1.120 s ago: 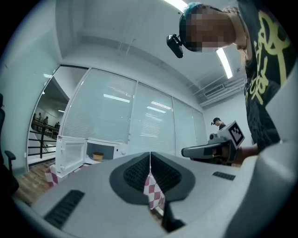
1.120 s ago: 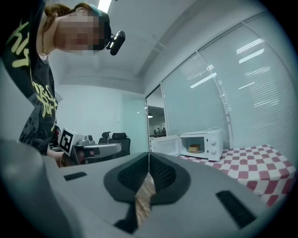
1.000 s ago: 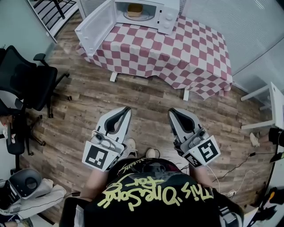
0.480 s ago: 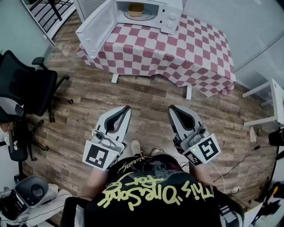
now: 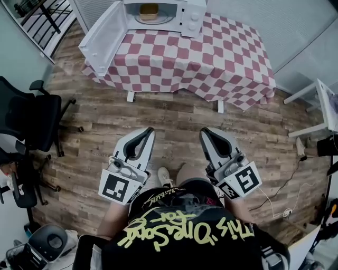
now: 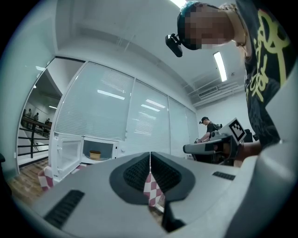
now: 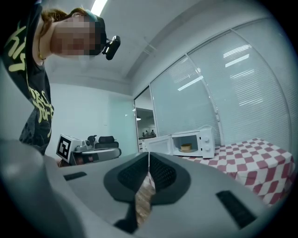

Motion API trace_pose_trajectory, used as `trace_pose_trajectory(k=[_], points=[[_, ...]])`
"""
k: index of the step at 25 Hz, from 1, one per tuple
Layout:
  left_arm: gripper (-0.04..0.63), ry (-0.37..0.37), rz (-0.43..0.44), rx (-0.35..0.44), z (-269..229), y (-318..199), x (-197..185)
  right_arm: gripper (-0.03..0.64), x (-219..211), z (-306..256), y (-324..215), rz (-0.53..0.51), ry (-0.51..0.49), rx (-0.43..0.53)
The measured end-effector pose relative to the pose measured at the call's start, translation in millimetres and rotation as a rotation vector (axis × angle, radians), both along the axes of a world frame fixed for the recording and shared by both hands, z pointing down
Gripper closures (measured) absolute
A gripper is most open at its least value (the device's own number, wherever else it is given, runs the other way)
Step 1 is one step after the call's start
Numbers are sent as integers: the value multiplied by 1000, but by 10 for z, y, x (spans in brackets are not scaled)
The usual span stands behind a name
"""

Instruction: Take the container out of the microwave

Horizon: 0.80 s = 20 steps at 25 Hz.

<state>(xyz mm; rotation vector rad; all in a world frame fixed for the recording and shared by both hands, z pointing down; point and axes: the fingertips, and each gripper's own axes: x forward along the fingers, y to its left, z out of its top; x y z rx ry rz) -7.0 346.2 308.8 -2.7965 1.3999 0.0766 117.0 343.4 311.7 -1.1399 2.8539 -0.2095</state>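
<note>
A white microwave (image 5: 187, 13) stands at the far end of a table with a red and white checked cloth (image 5: 211, 58). Its door (image 5: 103, 38) hangs wide open to the left. Inside sits a small tan container (image 5: 149, 10) on the turntable; it also shows in the left gripper view (image 6: 95, 154) and the right gripper view (image 7: 186, 148). My left gripper (image 5: 148, 132) and right gripper (image 5: 204, 133) are held level over the wooden floor, well short of the table. Both are shut with nothing between the jaws.
A black office chair (image 5: 31, 118) stands at the left. A white table's edge (image 5: 317, 100) is at the right, with cables (image 5: 285, 190) on the floor. Glass walls with blinds (image 6: 116, 116) run behind the table. Another person (image 6: 208, 129) stands far off.
The person has stepped a little closer to the table; the table and microwave have shifted left and up in the head view. Both grippers stay shut and side by side.
</note>
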Motion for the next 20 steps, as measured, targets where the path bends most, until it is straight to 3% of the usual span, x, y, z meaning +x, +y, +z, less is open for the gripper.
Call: trace_pose_trajectory(k=[4, 15, 20], points=[[584, 42, 10, -36, 1, -40, 103, 606, 66, 46, -2, 15, 1, -18], [584, 23, -51, -44, 18, -313, 70, 606, -33, 91, -347, -58, -15, -29], [584, -16, -77, -1, -33, -584, 34, 606, -68, 17, -661, -97, -20, -15]])
